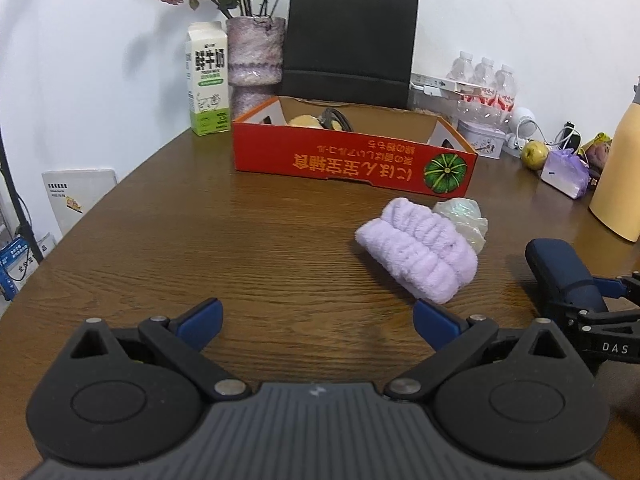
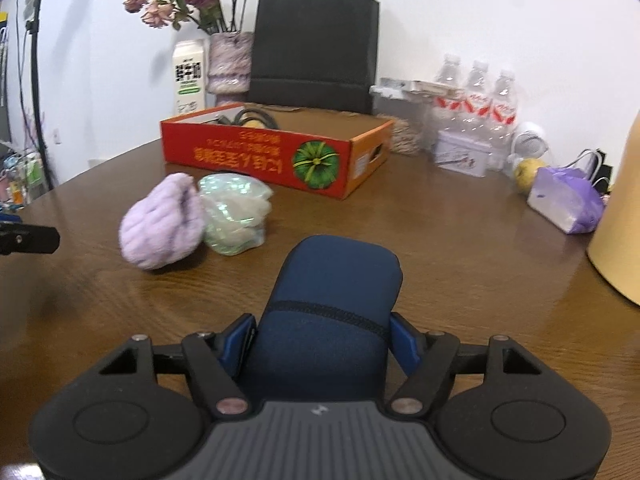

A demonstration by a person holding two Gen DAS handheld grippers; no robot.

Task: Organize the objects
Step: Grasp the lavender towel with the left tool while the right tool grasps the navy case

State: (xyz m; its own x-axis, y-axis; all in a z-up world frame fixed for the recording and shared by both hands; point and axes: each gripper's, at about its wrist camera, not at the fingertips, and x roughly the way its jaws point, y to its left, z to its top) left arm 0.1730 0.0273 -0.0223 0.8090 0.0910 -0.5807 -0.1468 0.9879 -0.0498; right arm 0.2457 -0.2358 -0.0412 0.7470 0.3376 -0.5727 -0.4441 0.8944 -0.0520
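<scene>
- While the right gripper carries its load, the brown wood-grain table (image 1: 200,240) bears everything in view
- The open red cardboard box printed with a green pumpkin (image 1: 352,160) stands toward the back of the table; a yellowish item and a dark cable already lie in it, so it is judged to be the collection container
- The dark blue padded fabric pouch (image 2: 332,300) is clamped between the fingers of the right gripper (image 2: 322,340), which is closed onto both of its sides; the pouch points forward toward the box and appears lifted just off the table, though this cannot be confirmed
- The folded lilac fleece cloth (image 1: 420,252) lies on the table in front of the box, touching the crumpled iridescent plastic packet (image 1: 466,216) behind it
- The left gripper (image 1: 318,320) is wide open and holds nothing; it hovers low over bare table with the cloth just beyond its right finger
- Step in hand, as judged: transport of the pouch to the box
- Next move calls for carrying the pouch forward over the near wall of the box, clear of the cloth and packet, before release
- The left gripper is placed to take the cloth next
</scene>
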